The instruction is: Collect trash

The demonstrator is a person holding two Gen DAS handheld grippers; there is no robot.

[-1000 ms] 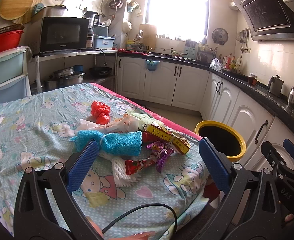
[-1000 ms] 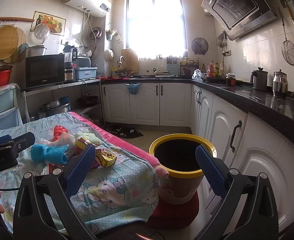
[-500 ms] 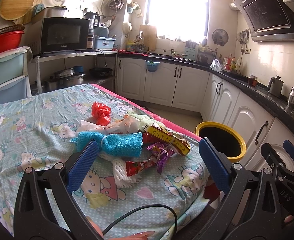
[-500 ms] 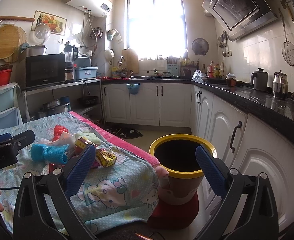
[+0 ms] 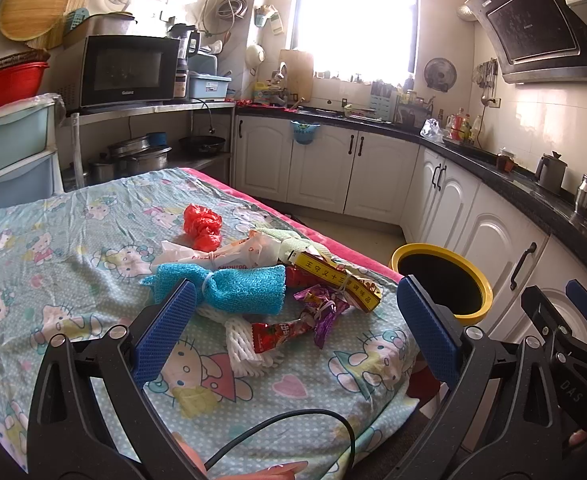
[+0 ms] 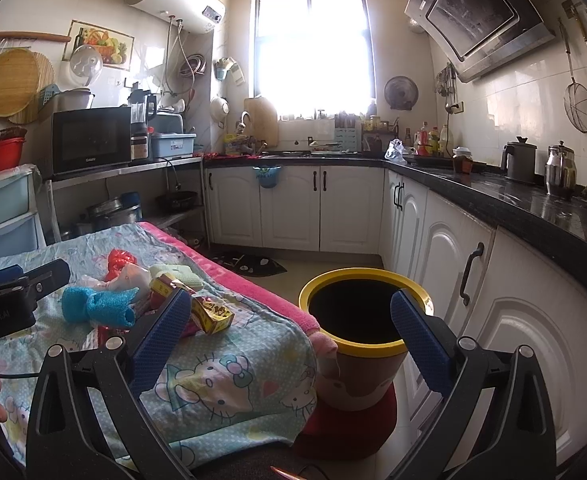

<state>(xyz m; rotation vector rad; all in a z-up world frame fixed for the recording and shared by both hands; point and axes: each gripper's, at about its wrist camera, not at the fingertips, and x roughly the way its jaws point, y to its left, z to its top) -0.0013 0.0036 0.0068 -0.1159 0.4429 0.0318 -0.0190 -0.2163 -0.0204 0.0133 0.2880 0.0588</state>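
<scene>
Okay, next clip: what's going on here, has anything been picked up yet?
Nothing is held yet. A person holds two grippers over a table covered with a cartoon cloth. The left gripper is open, facing a pile of trash: a blue towel, red bag, yellow box and snack wrappers. The right gripper is open and empty, pointing toward the yellow-rimmed bin beside the table.

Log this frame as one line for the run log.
phase: pre-grasp | left claw: open, above trash pile on table | right claw: open, empty, facing bin | bin: beside table | collected: nothing held
</scene>
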